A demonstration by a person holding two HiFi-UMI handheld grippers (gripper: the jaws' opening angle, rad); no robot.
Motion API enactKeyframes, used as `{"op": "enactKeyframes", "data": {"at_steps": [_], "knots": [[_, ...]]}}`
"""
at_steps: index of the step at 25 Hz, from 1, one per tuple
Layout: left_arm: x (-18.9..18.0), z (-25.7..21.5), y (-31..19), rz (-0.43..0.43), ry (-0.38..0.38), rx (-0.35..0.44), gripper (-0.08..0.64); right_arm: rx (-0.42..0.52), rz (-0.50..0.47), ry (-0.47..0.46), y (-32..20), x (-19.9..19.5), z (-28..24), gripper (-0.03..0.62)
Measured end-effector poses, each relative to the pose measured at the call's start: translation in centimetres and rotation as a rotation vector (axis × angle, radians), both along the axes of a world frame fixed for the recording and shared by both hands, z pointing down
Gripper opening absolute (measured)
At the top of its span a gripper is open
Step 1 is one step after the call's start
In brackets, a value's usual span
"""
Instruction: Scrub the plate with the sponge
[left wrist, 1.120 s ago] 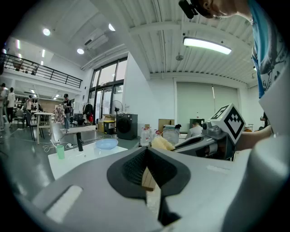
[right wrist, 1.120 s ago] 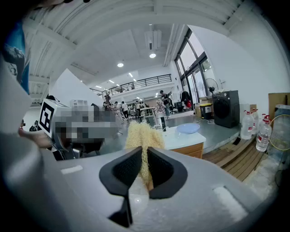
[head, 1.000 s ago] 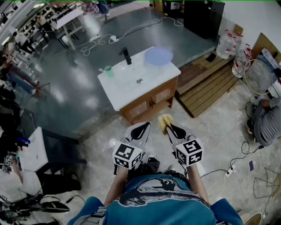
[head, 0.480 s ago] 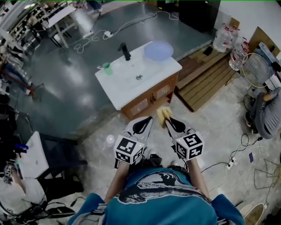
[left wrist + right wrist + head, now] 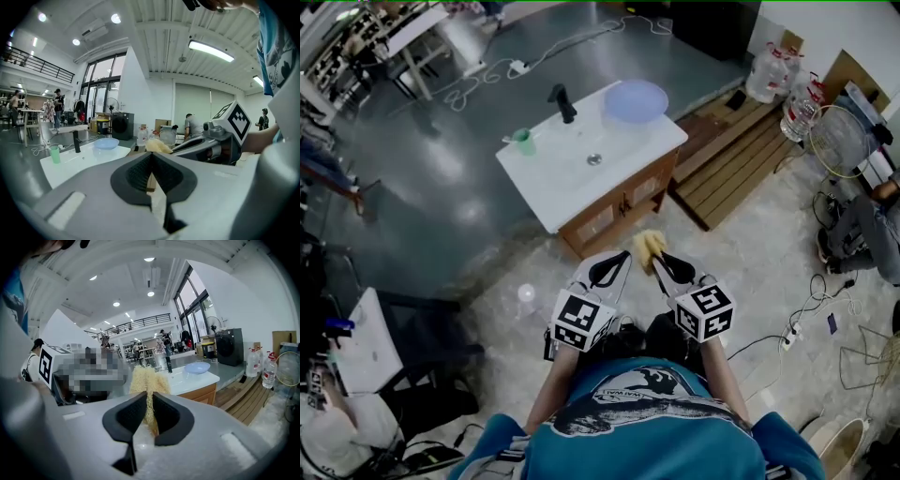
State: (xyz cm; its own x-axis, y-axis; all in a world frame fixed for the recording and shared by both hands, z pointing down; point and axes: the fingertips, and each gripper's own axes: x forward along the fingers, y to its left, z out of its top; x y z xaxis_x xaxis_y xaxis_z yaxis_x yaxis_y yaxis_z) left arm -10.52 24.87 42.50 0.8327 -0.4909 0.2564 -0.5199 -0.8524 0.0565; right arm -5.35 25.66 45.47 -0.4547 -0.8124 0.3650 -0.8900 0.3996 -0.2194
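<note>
A pale blue plate (image 5: 637, 100) rests on the far right corner of a white sink counter (image 5: 553, 192); it also shows in the left gripper view as plate (image 5: 106, 143) and in the right gripper view as plate (image 5: 197, 367). My right gripper (image 5: 657, 258) is shut on a yellow fibrous sponge (image 5: 649, 246), whose strands stick up between the pads, sponge (image 5: 148, 380). My left gripper (image 5: 605, 272) is shut with nothing in it, left gripper (image 5: 151, 161). Both are held close to my body, short of the counter's wooden front.
On the counter stand a black faucet (image 5: 562, 103) and a green cup (image 5: 523, 142), with the basin drain (image 5: 594, 159) between. A wooden pallet (image 5: 741, 169) lies right of the cabinet, water jugs (image 5: 766, 73) behind it. Cables (image 5: 811, 323) trail on the floor at right.
The view has shifted closer to the sink counter. Both grippers keep their pose, the right one still holding the sponge.
</note>
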Motion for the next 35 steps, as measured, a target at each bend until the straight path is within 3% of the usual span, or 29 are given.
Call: {"op": "enactKeyframes", "data": {"at_steps": [16, 21, 35], "knots": [[1.7, 0.7, -5.1, -0.021, 0.027, -0.043, 0.014, -0.035, 0.03, -0.006, -4.3, 3.5, 1.3, 0.04], [3.1, 1.0, -8.9, -0.066, 0.036, -0.071, 0.014, -0.035, 0.008, -0.029, -8.3, 5.7, 1.6, 0.04], [9.9, -0.5, -21.1, -0.239, 0.053, -0.044, 0.014, -0.036, -0.1, -0.042, -20.0, 15.1, 0.7, 0.04]]}}
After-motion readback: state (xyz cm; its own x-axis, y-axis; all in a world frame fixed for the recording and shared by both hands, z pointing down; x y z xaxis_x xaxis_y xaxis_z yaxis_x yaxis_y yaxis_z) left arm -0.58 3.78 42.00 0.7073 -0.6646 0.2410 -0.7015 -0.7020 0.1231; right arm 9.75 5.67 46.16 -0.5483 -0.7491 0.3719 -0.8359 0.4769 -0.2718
